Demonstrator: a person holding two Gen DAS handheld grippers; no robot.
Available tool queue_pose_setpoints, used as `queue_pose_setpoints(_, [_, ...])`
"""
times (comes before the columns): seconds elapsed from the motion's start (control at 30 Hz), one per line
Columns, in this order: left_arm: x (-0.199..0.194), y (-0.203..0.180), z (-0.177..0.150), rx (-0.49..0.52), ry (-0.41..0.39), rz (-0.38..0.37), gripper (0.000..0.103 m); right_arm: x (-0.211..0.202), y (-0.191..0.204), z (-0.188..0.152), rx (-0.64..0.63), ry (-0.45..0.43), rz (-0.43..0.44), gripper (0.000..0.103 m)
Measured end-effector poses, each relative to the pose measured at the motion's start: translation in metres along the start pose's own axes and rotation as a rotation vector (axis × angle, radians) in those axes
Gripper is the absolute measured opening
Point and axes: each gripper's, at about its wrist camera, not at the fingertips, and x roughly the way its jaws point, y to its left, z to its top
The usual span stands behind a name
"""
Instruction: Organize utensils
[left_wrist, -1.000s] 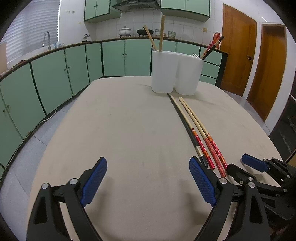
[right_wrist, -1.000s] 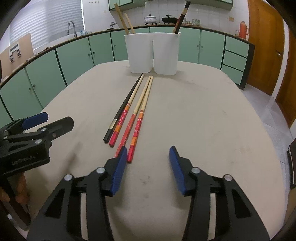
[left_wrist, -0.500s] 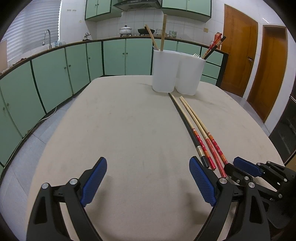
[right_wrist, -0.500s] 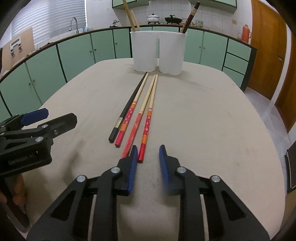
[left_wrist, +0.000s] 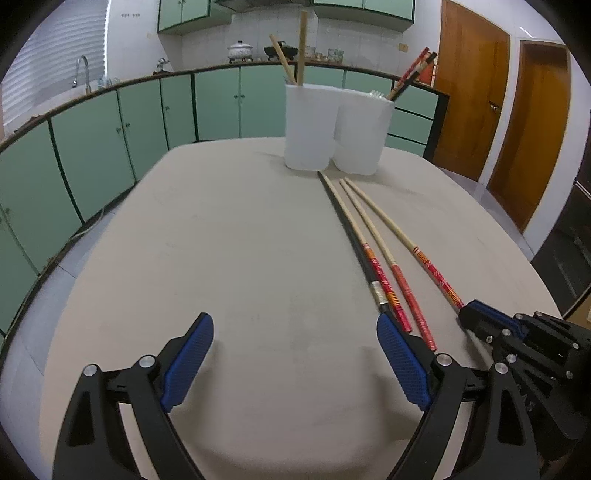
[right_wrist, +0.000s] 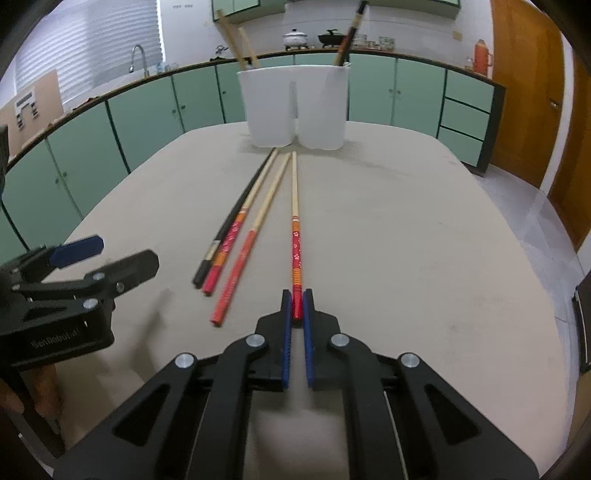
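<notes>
Chopsticks, four long ones, are seen lying on the beige oval table (right_wrist: 424, 236), their long axes running away from the cameras toward the white two-compartment plastic holder (right_wrist: 293, 105) at the far end. The bamboo chopstick with a red flower-patterned handle (right_wrist: 295, 236) is clamped at its red butt end between the blue pads of the right gripper (right_wrist: 296, 306), whose jaws are closed onto it; its pale tip is pointed straight at the holder. Just to its left, a plain red-handled bamboo chopstick (right_wrist: 255, 236), a red-and-orange-handled one (right_wrist: 236, 236) and a black one (right_wrist: 231, 221) are fanned side by side, tips converging near the holder's base. More chopsticks are stood upright in both compartments. The left gripper (left_wrist: 295, 362) is held wide open over bare table, with nothing between its blue pads (left_wrist: 188, 360).
</notes>
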Motion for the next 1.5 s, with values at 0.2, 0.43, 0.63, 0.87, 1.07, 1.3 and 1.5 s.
queue_pose_setpoints(0.2, [0.007, -0.015, 0.000, 0.011, 0.020, -0.025, 0.088, -0.005, -0.014, 0.001, 0.023, -0.019, -0.009, 0.005])
queue_pose_setpoints(0.43, [0.016, -0.019, 0.001, -0.007, 0.050, -0.027, 0.082, -0.007, -0.013, 0.000, 0.010, -0.034, -0.001, 0.005])
queue_pose_setpoints(0.63, [0.019, -0.023, 0.002, -0.001, 0.061, -0.010, 0.081, -0.008, -0.011, 0.001, 0.011, -0.039, 0.005, 0.005])
queue_pose_setpoints(0.87, [0.021, -0.026, 0.003, -0.009, 0.061, -0.005, 0.068, -0.010, -0.013, 0.000, 0.020, -0.046, 0.010, 0.005])
queue_pose_setpoints(1.07, [0.018, -0.033, 0.003, -0.003, 0.043, -0.054, 0.032, -0.011, -0.016, 0.000, 0.034, -0.046, 0.013, 0.005])
queue_pose_setpoints(1.3, [0.017, -0.041, 0.002, 0.011, 0.039, -0.110, 0.005, -0.013, -0.020, 0.001, 0.043, -0.055, 0.011, 0.005])
queue_pose_setpoints(1.5, [0.009, -0.036, 0.005, -0.010, 0.021, -0.126, 0.000, -0.017, -0.020, 0.002, 0.038, -0.064, 0.007, 0.005])
